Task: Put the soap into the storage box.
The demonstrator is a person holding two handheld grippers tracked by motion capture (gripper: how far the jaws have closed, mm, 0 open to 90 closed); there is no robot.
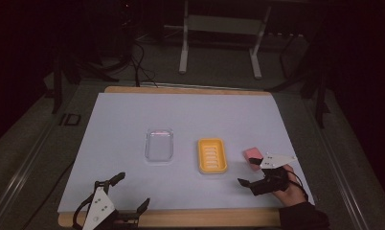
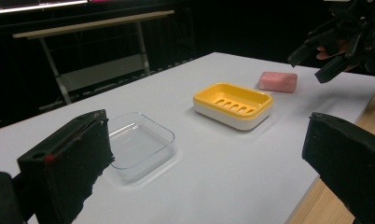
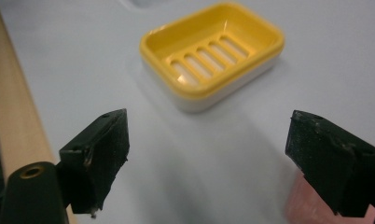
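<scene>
A pink soap bar (image 1: 251,154) lies on the white sheet, right of a yellow slotted soap dish (image 1: 212,155). My right gripper (image 1: 248,171) hovers open just in front of the soap, held by a hand. In the right gripper view, its jaws stand wide apart with nothing between them (image 3: 209,156); the soap (image 3: 301,205) peeks out beside and behind the right jaw, and the yellow dish (image 3: 213,51) lies ahead. My left gripper (image 1: 132,190) rests open at the table's near left edge. Its jaws (image 2: 209,161) frame the dish (image 2: 232,105) and the soap (image 2: 278,81).
A clear plastic tray (image 1: 159,145) sits left of the yellow dish, also seen as the clear tray (image 2: 140,144) in the left gripper view. The wooden table edge (image 1: 205,218) runs along the front. A white table frame (image 1: 219,28) stands beyond the far edge.
</scene>
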